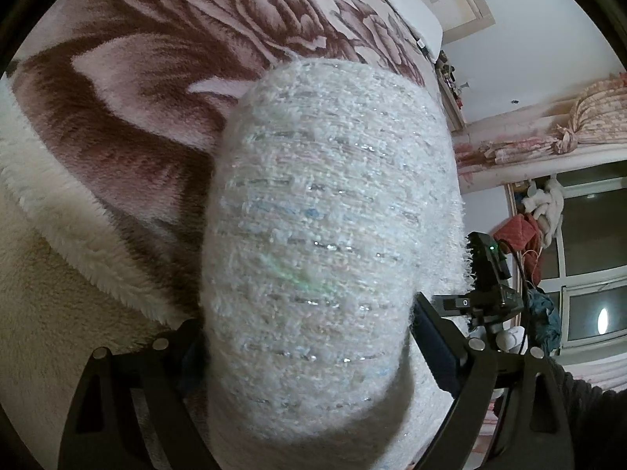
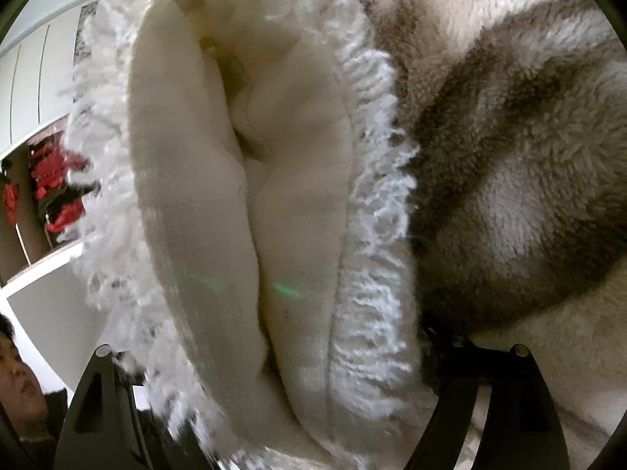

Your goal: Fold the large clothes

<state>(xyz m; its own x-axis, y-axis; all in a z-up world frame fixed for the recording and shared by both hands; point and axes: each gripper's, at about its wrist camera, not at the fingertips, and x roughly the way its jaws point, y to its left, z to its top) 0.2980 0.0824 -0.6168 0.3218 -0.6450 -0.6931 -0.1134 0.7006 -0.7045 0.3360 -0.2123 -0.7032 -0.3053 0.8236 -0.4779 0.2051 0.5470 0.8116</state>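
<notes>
white fuzzy garment (image 1: 329,215) fills both spread, released grippers (image 1: 309,337) (image 2: 274,352) above floral blanket (image 1: 129,90).

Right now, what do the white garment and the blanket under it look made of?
White garment: looks like a fuzzy boucle-type knit with glittery metallic threads in rows; cream fleece-like lining and shaggy fringe. Blanket: plush pile, likely synthetic fleece, brown-and-pink floral print.

Lighting: soft, even indoor light; lamp reflection glares in dark window pane (image 1: 603,319) at four o'clock. Fisheye bending, black vignette at rims. Fluffy white knitted garment (image 1: 329,235) close-up, blurred; faint green flare centrally.
</notes>
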